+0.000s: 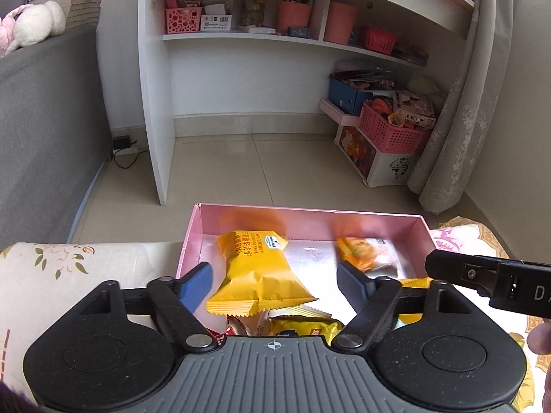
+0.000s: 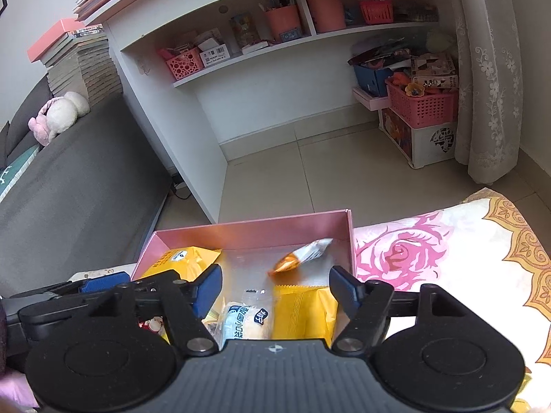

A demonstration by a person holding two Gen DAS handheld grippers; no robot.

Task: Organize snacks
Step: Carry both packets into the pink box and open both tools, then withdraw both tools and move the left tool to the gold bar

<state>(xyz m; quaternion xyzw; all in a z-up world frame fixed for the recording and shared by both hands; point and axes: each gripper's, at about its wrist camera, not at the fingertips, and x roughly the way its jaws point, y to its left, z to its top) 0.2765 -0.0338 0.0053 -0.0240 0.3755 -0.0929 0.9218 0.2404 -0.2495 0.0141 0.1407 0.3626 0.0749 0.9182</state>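
1. My left gripper (image 1: 273, 280) hung released over the pink box (image 1: 310, 218), above a yellow wafer pack (image 1: 258, 272).
2. Only the right wrist view showed a white bun packet (image 2: 246, 320) below my right gripper (image 2: 275, 287), also spread wide, gripping nothing.

Both your grippers hang with jaws spread wide.

Your left gripper (image 1: 273, 280) holds nothing between its blue pads (image 1: 198, 284). Your right gripper (image 2: 275, 287) is likewise parted and empty, and it reaches in from the right edge of the left wrist view.
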